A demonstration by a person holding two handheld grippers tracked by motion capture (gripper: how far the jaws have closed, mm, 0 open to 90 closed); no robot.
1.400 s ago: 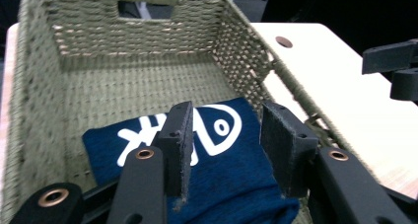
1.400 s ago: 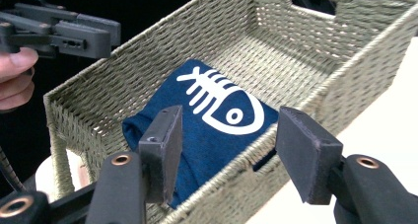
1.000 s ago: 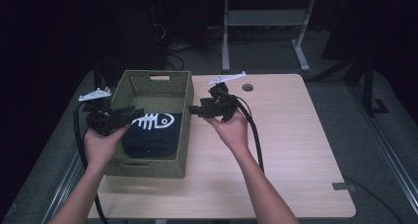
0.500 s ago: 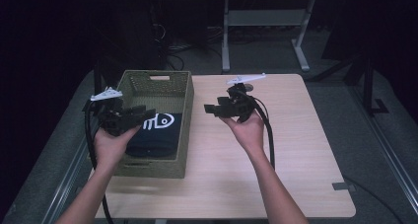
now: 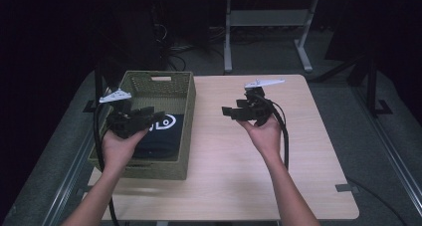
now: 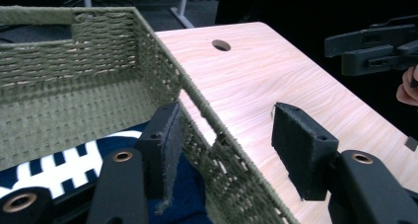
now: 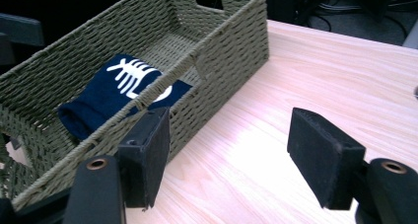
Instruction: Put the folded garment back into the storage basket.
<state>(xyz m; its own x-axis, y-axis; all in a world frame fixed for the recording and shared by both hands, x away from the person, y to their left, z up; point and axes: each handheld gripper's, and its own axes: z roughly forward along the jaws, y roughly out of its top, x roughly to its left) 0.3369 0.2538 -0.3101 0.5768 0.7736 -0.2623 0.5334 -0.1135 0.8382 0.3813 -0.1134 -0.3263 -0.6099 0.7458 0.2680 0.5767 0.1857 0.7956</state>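
Note:
An olive woven basket (image 5: 188, 117) stands on the left part of the wooden table (image 5: 234, 181). A folded navy cloth with a white print (image 5: 163, 136) lies in it. My left gripper (image 5: 152, 115) hovers over the basket's near left part. In the left gripper view it (image 6: 231, 150) is open, straddling the basket's rim (image 6: 197, 93) from above, the cloth (image 6: 54, 165) under its left jaw. My right gripper (image 5: 229, 111) is open over bare table, right of the basket (image 7: 231, 51) and the cloth (image 7: 108, 95). Both pairs of jaws have just been opening, with nothing held between them.
A round cable hole (image 6: 221, 45) sits near the table's far edge. The right gripper (image 6: 374, 44) juts in at the top right of the left gripper view. Metal stand legs (image 5: 229, 47) rise behind the table, and dark floor surrounds it.
The right gripper has moved right, away from the basket. The left gripper has shifted slightly right over the basket. Both pairs of jaws stand wider. The cloth stays in the basket.

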